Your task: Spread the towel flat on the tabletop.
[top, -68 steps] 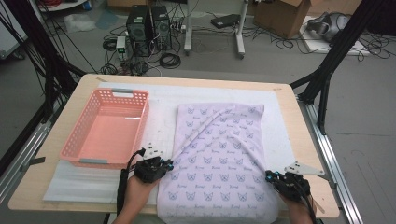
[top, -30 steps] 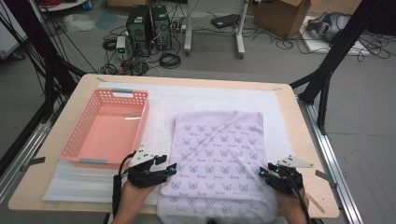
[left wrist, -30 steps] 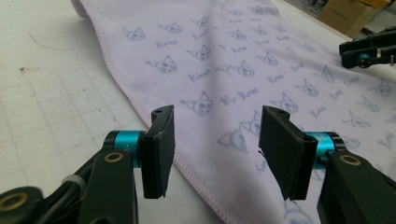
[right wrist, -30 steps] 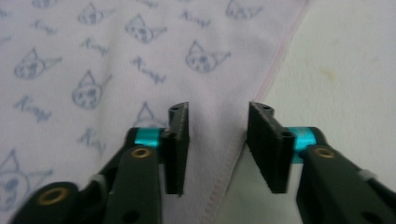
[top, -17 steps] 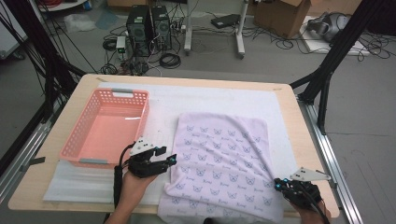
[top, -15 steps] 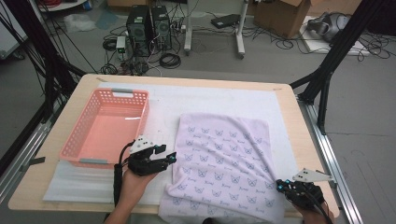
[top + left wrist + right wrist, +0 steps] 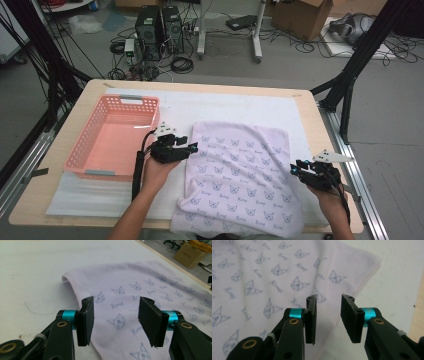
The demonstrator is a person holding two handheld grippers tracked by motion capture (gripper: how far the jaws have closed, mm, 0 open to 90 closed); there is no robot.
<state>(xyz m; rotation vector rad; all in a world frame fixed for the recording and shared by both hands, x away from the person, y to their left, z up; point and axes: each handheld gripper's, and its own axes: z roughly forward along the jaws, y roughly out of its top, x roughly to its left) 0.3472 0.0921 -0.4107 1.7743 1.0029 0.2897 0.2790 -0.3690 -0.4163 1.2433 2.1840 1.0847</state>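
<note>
Your towel (image 7: 240, 175) lies folded on the mat, long axis running from 11 to 5 o'clock, near end hanging over the table's front edge. Your left gripper (image 7: 192, 148) hovers with jaws apart and empty at its 9 o'clock edge. Your right gripper (image 7: 295, 169), jaws just opened with nothing between them, sits at 3 o'clock. Both are equally near.

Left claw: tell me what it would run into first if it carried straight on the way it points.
Probably the towel. The left claw stands open and empty, aimed low across the patterned cloth beside its folded edge; how high it hangs above the cloth is hard to judge.
</note>
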